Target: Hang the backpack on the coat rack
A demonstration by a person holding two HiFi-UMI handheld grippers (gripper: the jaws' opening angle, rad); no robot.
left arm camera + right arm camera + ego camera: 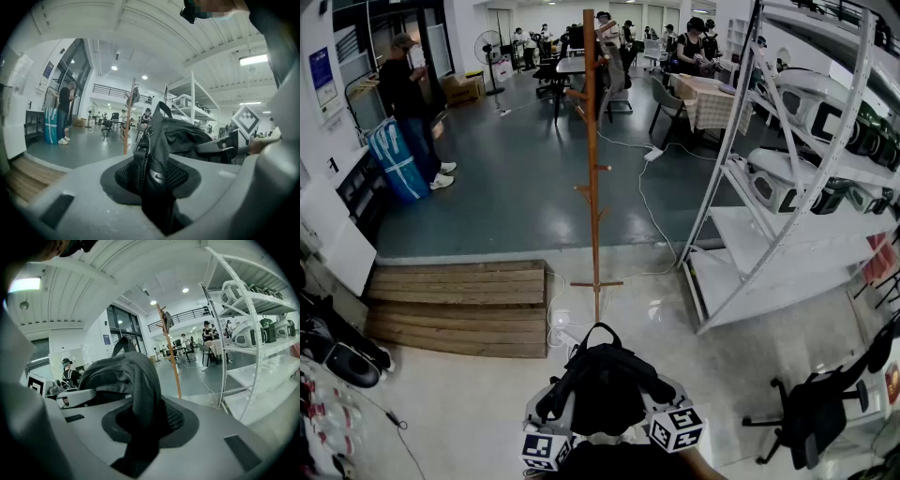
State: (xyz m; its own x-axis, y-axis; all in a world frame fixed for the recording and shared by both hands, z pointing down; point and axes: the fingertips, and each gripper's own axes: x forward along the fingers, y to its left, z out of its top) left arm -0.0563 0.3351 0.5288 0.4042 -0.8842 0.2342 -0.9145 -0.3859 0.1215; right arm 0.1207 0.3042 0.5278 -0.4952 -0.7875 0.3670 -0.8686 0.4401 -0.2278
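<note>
Backpack: the black backpack (pixel 605 380) is held up in the air on the near side of the coat rack (pixel 591 141), apart from it, with its top loop towards the rack.
Left gripper: the left gripper (pixel 152 185) is clamped on the side of the pack, on the mesh just under a zip pull (pixel 146 132).
Right gripper: the right gripper (pixel 140 427) is clamped on a dark fold of the fabric on the other side of the pack.
Rack edges: the cross foot stands on pale floor, just before the line where the grey floor begins; short pegs stick out from the pole at several heights.
Left of the rack: a low wooden platform (pixel 459 305) lies near the foot, and its right edge ends a little short of it.
Right of the rack: a white metal shelf (pixel 769 187) stands near, with its slanted post leaning towards the rack side.
Open room: pale floor lies free between the pack and the foot, except for white cables (pixel 558 328) just left of the foot.
Behind the rack: wide grey floor, then a person (pixel 408 94) beside a blue bag (pixel 394 159) far to the left.
Only in the head view: the foot of the rack, the platform and a black office chair (pixel 816 412) to the right of the pack.
Only in the gripper views: a dark item (pixel 167 320) hangs at the top of the rack, and the ceiling lights show; in the head view I cannot find this item.
</note>
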